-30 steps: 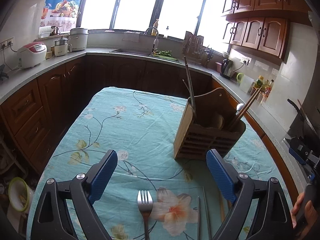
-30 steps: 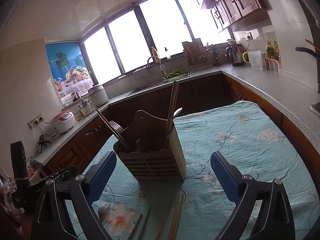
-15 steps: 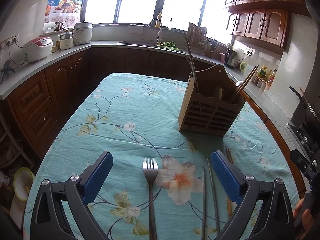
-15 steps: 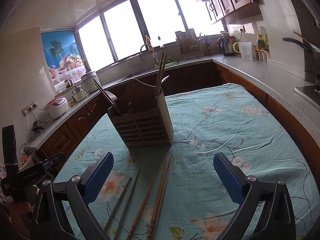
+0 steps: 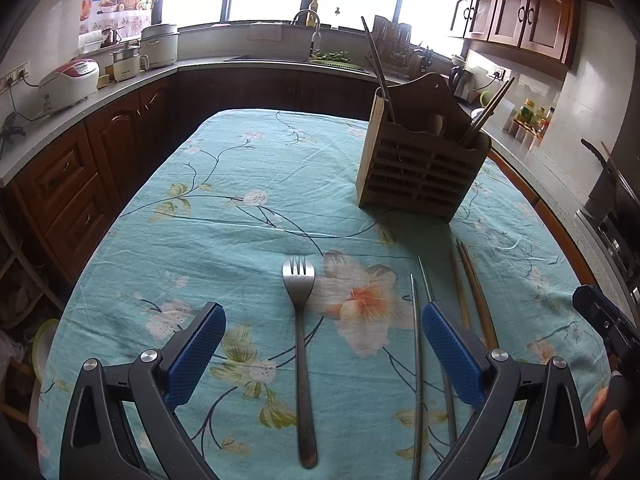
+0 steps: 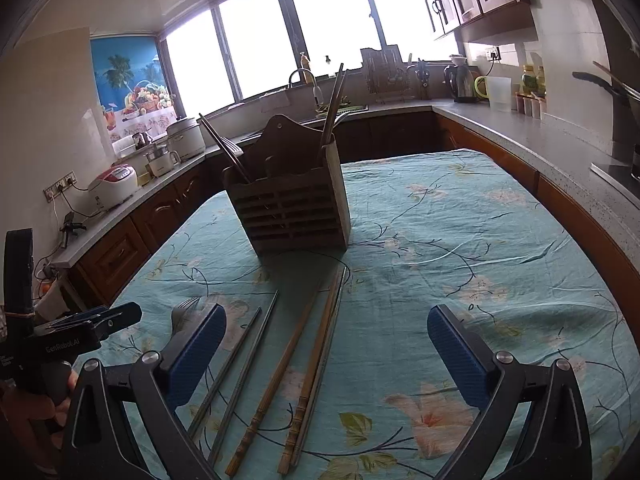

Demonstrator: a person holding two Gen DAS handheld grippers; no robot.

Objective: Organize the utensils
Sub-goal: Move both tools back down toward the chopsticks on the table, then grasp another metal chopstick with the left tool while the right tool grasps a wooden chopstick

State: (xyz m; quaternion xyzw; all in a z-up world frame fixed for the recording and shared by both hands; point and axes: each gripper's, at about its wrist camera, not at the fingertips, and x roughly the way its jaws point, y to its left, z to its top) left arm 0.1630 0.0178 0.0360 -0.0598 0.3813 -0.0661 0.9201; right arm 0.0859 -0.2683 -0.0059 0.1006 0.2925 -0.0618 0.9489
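A metal fork [image 5: 301,332] lies on the teal floral tablecloth [image 5: 248,216], straight between the fingers of my open, empty left gripper [image 5: 322,334]. Metal chopsticks [image 5: 417,340] and wooden chopsticks [image 5: 474,292] lie to its right. A wooden utensil holder [image 5: 420,172] stands beyond, with chopsticks and a spoon in it. In the right wrist view my open, empty right gripper [image 6: 326,338] hovers over the table, the wooden chopsticks [image 6: 308,356] and metal chopsticks [image 6: 240,368] just left of its centre, the holder [image 6: 292,204] behind. The fork's head [image 6: 185,307] peeks past the left finger.
Dark wood kitchen counters surround the table on three sides, with a rice cooker [image 5: 70,82], pots, a sink tap [image 5: 306,20] and a kettle [image 6: 464,80]. The left handheld gripper [image 6: 72,336] shows at the right wrist view's left edge.
Both grippers have pulled back and tilted down toward the near table edge. The holder looks farther away, and the fork and chopsticks have come fully into view.
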